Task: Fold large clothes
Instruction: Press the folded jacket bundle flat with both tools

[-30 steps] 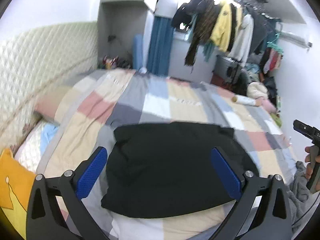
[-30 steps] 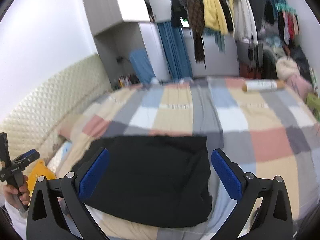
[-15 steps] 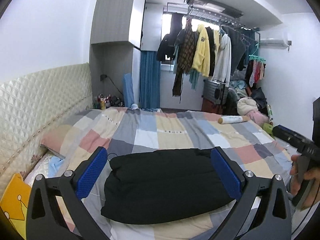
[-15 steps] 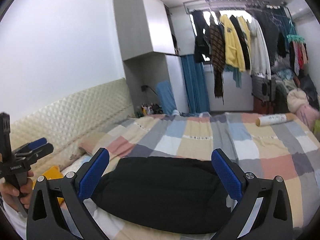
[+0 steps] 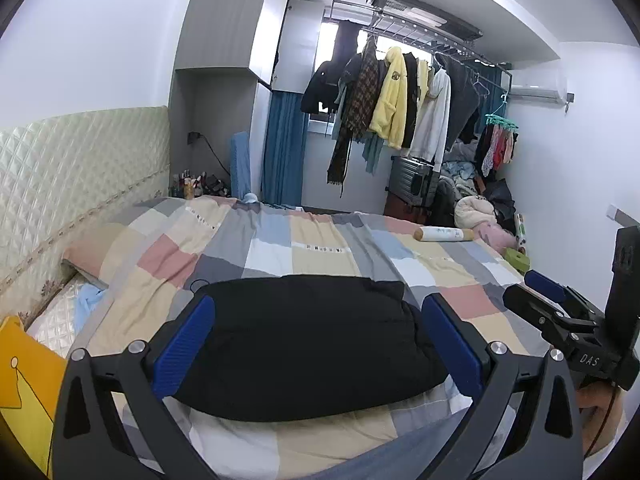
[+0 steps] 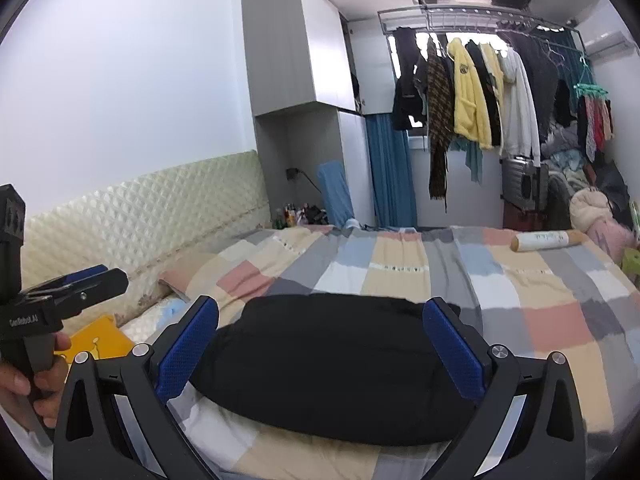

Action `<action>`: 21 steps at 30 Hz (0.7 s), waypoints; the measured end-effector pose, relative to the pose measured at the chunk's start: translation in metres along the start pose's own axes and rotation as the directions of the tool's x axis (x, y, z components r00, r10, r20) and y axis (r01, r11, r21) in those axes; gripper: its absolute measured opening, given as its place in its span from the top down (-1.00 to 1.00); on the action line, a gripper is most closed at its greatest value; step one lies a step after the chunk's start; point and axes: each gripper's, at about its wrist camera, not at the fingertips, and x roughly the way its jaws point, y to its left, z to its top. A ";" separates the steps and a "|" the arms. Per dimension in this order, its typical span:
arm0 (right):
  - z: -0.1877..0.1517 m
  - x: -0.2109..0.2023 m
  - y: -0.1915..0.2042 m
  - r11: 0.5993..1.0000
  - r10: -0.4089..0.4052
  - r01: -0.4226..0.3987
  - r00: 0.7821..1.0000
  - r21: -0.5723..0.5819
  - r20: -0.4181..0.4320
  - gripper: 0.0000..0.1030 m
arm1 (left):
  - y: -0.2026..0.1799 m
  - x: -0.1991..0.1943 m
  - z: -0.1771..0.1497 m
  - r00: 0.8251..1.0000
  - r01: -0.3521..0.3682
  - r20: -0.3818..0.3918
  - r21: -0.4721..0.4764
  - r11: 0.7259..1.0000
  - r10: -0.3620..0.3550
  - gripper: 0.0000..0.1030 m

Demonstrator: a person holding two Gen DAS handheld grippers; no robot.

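While I hold both tools above the near edge of the bed (image 5: 120,320), the folded black garment (image 5: 304,344) lies flat on the patchwork duvet (image 5: 320,248), close to that near edge and roughly midway along it. Its long axis runs left to right, parallel to the near edge, and its short axis points toward the far edge, where the clothes rail (image 5: 404,92) hangs by the window. The fold looks thick and rounded, with one squarer corner at its far right.

My left gripper (image 5: 316,344) hangs over the garment with its blue pads (image 5: 184,344) spread wide apart, one to each side, gripping nothing. My right gripper (image 6: 320,348) does likewise, pads wide and bare, framing the same black bundle from a little further right.

In the left view, my right tool shows at the right edge; in the right view, the left tool shows at the left edge, my hand (image 6: 36,376) wrapped round its handle.

A white roll (image 5: 444,234) lies near the bed's far right corner, well apart from the garment. A pink pillow (image 5: 92,252) sits along the left edge by the quilted headboard (image 5: 80,168), with a yellow cushion (image 5: 24,384) at the near left corner.
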 end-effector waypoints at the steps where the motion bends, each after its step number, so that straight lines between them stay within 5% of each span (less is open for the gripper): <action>1: -0.005 0.001 0.000 1.000 -0.006 0.006 1.000 0.008 -0.005 -1.00 | -0.001 0.000 -0.004 1.000 -0.009 -0.001 -0.004 1.000 0.009 -1.00; 21: -0.044 0.020 0.004 0.999 -0.036 0.038 0.995 0.024 -0.093 -1.00 | 0.000 0.020 -0.045 0.993 -0.098 -0.065 -0.029 0.995 0.096 -1.00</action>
